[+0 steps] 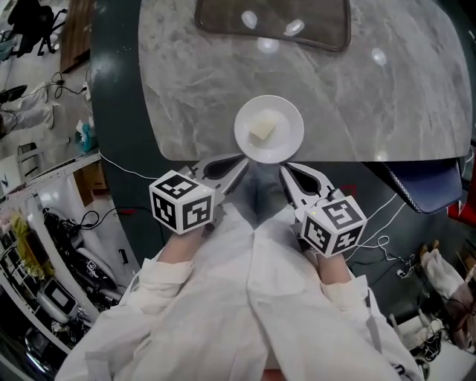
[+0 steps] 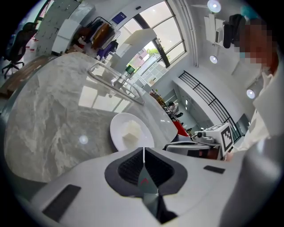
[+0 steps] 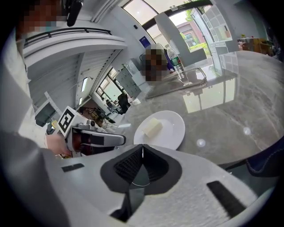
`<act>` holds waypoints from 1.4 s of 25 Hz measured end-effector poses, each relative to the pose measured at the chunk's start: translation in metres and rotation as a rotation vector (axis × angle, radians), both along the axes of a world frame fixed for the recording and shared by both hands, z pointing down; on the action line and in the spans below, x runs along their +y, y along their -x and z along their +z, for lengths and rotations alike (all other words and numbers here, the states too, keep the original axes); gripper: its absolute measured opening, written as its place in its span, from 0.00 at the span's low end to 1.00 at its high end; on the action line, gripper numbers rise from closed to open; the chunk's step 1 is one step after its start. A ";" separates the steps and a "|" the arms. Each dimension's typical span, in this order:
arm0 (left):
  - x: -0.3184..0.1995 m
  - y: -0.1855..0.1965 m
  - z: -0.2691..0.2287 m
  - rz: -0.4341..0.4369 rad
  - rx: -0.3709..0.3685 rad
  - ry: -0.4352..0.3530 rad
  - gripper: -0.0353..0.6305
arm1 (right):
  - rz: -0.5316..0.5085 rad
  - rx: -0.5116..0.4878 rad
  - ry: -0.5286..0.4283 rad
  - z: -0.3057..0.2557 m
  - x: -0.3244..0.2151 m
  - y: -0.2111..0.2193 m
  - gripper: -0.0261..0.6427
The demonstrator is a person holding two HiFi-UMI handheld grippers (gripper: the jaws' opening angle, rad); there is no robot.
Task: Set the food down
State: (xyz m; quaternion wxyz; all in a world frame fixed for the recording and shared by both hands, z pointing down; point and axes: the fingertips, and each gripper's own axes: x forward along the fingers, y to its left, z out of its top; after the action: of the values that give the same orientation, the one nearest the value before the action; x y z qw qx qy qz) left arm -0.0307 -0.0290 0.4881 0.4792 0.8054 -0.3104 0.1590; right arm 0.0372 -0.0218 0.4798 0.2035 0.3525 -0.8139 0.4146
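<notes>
A white plate [image 1: 287,119] carries a pale block of food [image 1: 262,129] and sits at the near edge of the grey marble table [image 1: 372,97]. My left gripper [image 1: 239,158] is shut on the plate's near left rim, and my right gripper [image 1: 284,167] is shut on its near right rim. In the left gripper view the plate [image 2: 119,133] and food [image 2: 131,131] lie just past the closed left gripper [image 2: 143,149]. In the right gripper view the plate [image 3: 174,128] and food [image 3: 152,127] lie just beyond the closed right gripper [image 3: 142,146]. Whether the plate touches the tabletop I cannot tell.
A dark rounded tray [image 1: 275,22] lies at the far side of the table. A dark blue bag [image 1: 424,182] hangs off the table edge at the right. Cables and equipment [image 1: 52,260] crowd the floor at the left. White sleeves fill the foreground.
</notes>
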 end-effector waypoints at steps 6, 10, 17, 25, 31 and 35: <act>0.006 -0.001 0.010 -0.010 0.037 0.040 0.09 | 0.015 0.002 0.044 0.015 0.008 0.000 0.04; 0.010 -0.003 0.015 -0.005 0.046 0.057 0.09 | 0.014 0.008 0.062 0.023 0.011 -0.001 0.04; 0.013 -0.005 0.023 0.025 0.004 0.078 0.09 | 0.030 0.017 0.052 0.027 0.006 -0.003 0.05; 0.006 0.010 0.036 0.005 -0.136 0.059 0.09 | 0.116 0.066 0.050 0.033 -0.008 -0.020 0.05; 0.003 0.016 0.040 -0.024 -0.161 0.074 0.12 | 0.144 0.049 0.067 0.033 -0.013 -0.023 0.18; -0.001 0.019 0.042 -0.058 -0.142 0.099 0.25 | 0.161 0.077 0.084 0.039 -0.014 -0.028 0.18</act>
State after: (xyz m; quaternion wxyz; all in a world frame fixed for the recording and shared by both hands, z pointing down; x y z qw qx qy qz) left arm -0.0495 -0.0304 0.5301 0.4997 0.7580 -0.3585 0.2171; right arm 0.0651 -0.0359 0.5184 0.2151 0.4236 -0.7566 0.4494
